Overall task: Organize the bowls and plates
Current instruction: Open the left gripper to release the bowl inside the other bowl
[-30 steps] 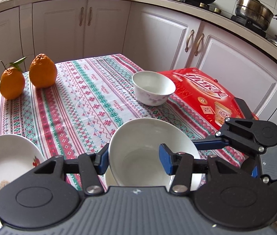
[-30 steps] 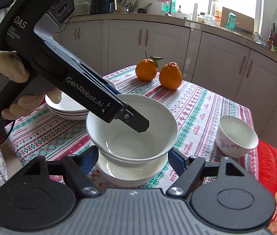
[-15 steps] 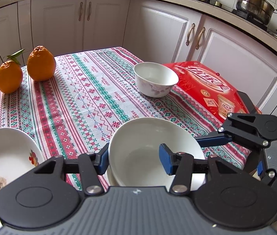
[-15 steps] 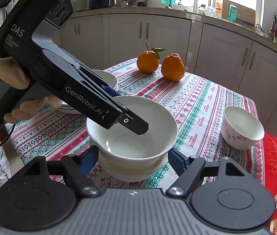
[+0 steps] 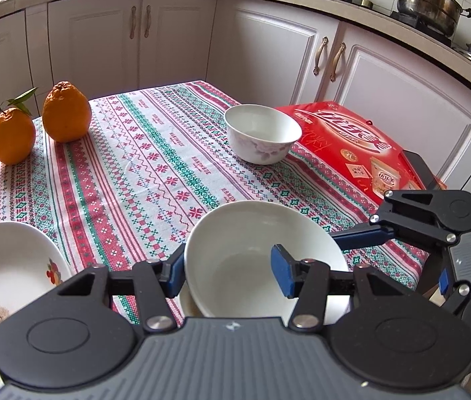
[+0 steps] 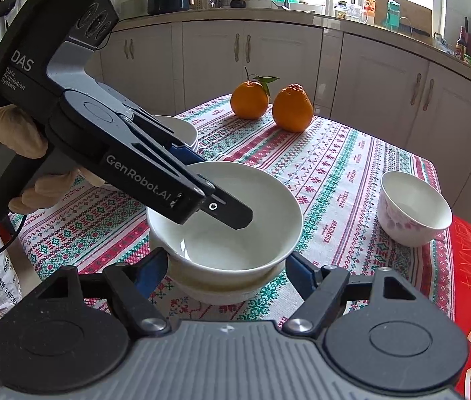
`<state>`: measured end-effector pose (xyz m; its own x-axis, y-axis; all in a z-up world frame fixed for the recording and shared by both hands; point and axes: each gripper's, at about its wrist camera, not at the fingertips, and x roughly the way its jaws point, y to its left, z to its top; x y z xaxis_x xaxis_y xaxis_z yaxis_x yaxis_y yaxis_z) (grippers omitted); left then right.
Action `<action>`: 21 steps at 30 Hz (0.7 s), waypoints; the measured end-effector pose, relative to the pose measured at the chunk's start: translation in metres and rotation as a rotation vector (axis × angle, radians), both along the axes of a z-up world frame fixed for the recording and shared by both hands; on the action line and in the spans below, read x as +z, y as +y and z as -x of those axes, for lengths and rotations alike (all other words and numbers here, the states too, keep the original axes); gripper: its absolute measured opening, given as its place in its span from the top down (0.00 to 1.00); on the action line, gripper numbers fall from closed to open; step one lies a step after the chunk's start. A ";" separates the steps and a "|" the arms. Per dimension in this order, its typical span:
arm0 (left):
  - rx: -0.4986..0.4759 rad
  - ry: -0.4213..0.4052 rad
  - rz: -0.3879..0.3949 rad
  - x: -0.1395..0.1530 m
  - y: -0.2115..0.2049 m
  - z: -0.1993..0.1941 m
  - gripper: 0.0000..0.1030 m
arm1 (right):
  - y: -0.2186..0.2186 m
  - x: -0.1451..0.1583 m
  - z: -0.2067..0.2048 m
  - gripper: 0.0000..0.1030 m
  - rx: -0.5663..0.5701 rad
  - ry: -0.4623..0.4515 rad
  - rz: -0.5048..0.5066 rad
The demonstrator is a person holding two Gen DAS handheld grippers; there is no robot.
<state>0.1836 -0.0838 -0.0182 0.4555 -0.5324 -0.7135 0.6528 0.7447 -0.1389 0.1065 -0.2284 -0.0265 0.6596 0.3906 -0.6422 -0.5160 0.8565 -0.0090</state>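
Note:
A large white bowl sits tilted on a second bowl or dish beneath it near the table's front edge. My left gripper is shut on the large bowl's near rim, one finger inside and one outside. My right gripper is open, its fingers either side of the lower dish, not clamped. A small white floral bowl stands by the red box; it also shows in the right wrist view. A stack of white plates lies at the left.
Two oranges sit at the far side of the patterned tablecloth. A red gift box lies at the right edge. White cabinets surround the table.
The large bowl has tilted and risen slightly in my left gripper. Both views have pulled back a little from the table.

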 end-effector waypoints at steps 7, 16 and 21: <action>-0.001 -0.018 -0.005 0.000 -0.001 0.002 0.33 | 0.000 -0.002 0.000 0.20 0.004 0.003 -0.010; 0.010 -0.051 0.021 0.012 0.007 0.004 0.24 | -0.004 0.008 0.004 0.09 -0.001 -0.025 -0.047; 0.015 -0.107 0.004 0.025 0.010 0.007 0.18 | -0.012 0.017 0.000 0.05 -0.053 -0.072 -0.062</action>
